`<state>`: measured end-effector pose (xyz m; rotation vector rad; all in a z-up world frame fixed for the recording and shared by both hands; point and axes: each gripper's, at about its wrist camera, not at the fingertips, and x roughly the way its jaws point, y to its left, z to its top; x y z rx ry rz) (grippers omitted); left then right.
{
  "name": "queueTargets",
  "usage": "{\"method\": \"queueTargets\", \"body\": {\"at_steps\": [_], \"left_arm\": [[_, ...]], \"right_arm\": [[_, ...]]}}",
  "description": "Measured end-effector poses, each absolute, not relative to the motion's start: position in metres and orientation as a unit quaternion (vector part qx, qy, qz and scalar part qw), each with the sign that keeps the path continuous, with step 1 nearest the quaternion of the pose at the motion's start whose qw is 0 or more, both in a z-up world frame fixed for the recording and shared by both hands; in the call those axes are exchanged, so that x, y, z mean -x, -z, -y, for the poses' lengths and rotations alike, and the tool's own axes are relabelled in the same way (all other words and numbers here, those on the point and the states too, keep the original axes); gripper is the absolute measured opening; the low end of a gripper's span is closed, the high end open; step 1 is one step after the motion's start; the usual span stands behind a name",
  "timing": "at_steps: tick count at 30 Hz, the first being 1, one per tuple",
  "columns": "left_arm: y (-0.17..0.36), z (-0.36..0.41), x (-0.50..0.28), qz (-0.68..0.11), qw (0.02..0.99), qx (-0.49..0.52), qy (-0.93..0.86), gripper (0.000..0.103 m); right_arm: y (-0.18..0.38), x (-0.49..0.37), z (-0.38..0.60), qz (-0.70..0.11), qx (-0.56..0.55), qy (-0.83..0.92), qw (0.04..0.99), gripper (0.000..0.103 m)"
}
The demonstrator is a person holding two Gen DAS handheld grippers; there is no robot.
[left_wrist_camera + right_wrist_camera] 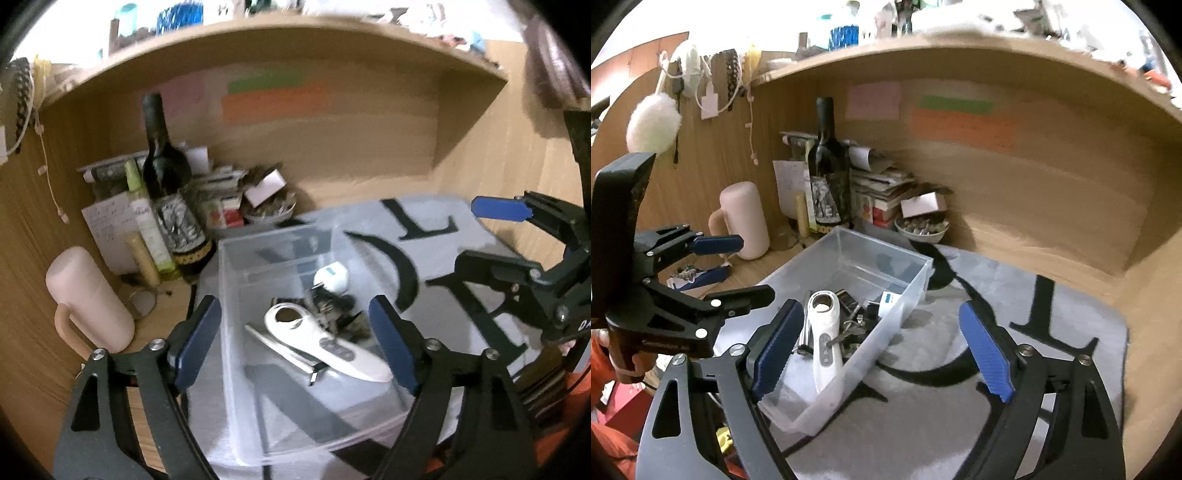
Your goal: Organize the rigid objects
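A clear plastic bin (236, 295) sits on a grey mat (436, 229) with black letters. In it lie a white handheld device (325, 343) with grey buttons, a metal tool (284, 350), a small white round item (332, 277) and dark clips and keys (332, 306). My left gripper (295, 343) is open and empty, its jaws on either side of the bin. My right gripper (882, 350) is open and empty, just right of the bin (908, 291) and over its near end. The white device (825, 339) and dark clips (857, 314) show there too. The left gripper (716, 262) also shows, open.
A dark wine bottle (166, 177), a pink mug (88, 299), a green tube (147, 221), stacked books (221, 199) and a bowl of small items (921, 225) crowd the back left corner. A wooden shelf (295, 40) overhangs. The right gripper (517, 229) shows at the right.
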<state>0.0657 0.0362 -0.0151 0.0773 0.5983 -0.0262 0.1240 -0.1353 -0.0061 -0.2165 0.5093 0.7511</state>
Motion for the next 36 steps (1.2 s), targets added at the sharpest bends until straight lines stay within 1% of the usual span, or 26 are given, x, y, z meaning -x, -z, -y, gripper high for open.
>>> {"method": "queueTargets", "body": {"at_steps": [1, 4, 5, 7, 12, 18, 36], "left_arm": [[0.014, -0.034, -0.062, -0.289, 0.956, -0.036, 0.014, 0.089], [0.008, -0.026, -0.049, -0.266, 0.963, -0.027, 0.018, 0.092], [0.007, -0.025, -0.046, -0.259, 0.965, -0.022, 0.020, 0.093], [0.005, -0.023, -0.039, -0.244, 0.969, -0.010, 0.025, 0.097], [0.002, -0.019, -0.024, -0.203, 0.979, 0.009, 0.016, 0.101], [0.002, -0.012, -0.016, -0.177, 0.984, 0.001, 0.012, 0.102], [0.007, -0.010, -0.021, -0.166, 0.986, 0.003, 0.022, 0.102]], "right_arm": [[0.005, -0.119, 0.139, -0.239, 0.103, -0.359, 0.896, 0.090], [0.001, -0.107, 0.150, -0.220, 0.100, -0.349, 0.905, 0.098], [0.000, -0.101, 0.154, -0.213, 0.097, -0.344, 0.909, 0.099], [-0.001, -0.094, 0.160, -0.202, 0.094, -0.337, 0.915, 0.102], [-0.002, -0.079, 0.174, -0.183, 0.082, -0.320, 0.926, 0.103], [-0.001, -0.065, 0.183, -0.159, 0.074, -0.295, 0.939, 0.103], [0.002, -0.062, 0.182, -0.156, 0.069, -0.280, 0.945, 0.103]]}}
